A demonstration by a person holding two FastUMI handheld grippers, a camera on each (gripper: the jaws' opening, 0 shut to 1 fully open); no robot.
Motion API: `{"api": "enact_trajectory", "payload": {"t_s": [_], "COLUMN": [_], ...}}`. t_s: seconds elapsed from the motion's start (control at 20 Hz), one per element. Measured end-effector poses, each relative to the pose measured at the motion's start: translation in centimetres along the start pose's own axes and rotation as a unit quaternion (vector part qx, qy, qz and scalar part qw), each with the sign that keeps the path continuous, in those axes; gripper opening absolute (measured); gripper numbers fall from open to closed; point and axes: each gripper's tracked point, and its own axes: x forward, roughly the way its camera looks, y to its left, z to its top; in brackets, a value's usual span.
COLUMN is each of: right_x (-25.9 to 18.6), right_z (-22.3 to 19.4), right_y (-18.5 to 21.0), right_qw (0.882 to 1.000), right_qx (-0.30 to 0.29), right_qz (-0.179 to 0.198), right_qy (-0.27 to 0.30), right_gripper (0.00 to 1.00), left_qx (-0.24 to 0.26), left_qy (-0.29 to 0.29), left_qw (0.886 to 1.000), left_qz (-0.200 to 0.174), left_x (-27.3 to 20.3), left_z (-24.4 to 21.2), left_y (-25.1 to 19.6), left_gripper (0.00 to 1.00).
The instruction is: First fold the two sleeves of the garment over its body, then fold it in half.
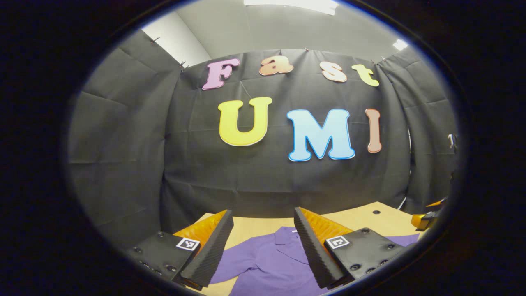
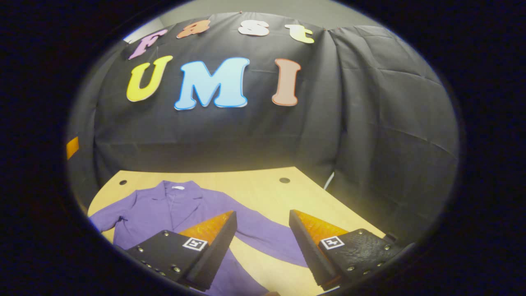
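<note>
Purple collared cloth garment [image 2: 181, 209] lies flat on the pale wooden counter [image 2: 263, 185], lower left of the right gripper view; both jaws released, so pinch each sleeve cuff low, fold inward.

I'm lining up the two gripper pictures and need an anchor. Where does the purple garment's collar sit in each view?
Left gripper view: the collar lies low in the middle, between the left gripper's open fingers.
Right gripper view: the collar lies left of middle, beyond the right gripper's left finger.
Shared landmark: the dark round hole in the wooden table, past the garment.
</note>
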Motion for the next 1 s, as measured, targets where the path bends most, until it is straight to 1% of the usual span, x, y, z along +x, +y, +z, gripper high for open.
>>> {"api": "enact_trajectory", "payload": {"t_s": [0.2, 0.3, 0.5, 0.8, 1.0], "right_x": [1.3, 2.0, 3.0, 3.7, 4.8], "right_z": [-4.1, -6.2, -10.3, -14.3, -17.0], "right_y": [-3.2, -4.9, -8.0, -12.3, -14.3], "right_qw": [0.996, 0.991, 0.979, 0.962, 0.948], "right_qx": [0.036, 0.057, 0.075, 0.108, 0.134], "right_qz": [-0.047, -0.073, -0.118, -0.162, -0.181], "right_qy": [0.069, 0.099, 0.147, 0.19, 0.224], "right_gripper": [0.85, 0.84, 0.85, 0.85, 0.85], "left_qx": [-0.001, -0.001, 0.004, 0.009, 0.014], "left_qy": [0.005, 0.008, 0.012, 0.02, 0.025], "left_qw": [1.0, 1.0, 1.0, 1.0, 1.0], "left_qz": [0.004, 0.005, 0.008, 0.012, 0.011], "left_x": [0.4, 0.6, 0.8, 0.6, 0.4], "left_z": [-0.4, -0.6, -0.7, -1.1, -1.4], "left_y": [0.3, 0.3, 0.4, 0.2, -0.4], "left_gripper": [0.95, 0.95, 0.95, 0.95, 0.95]}}
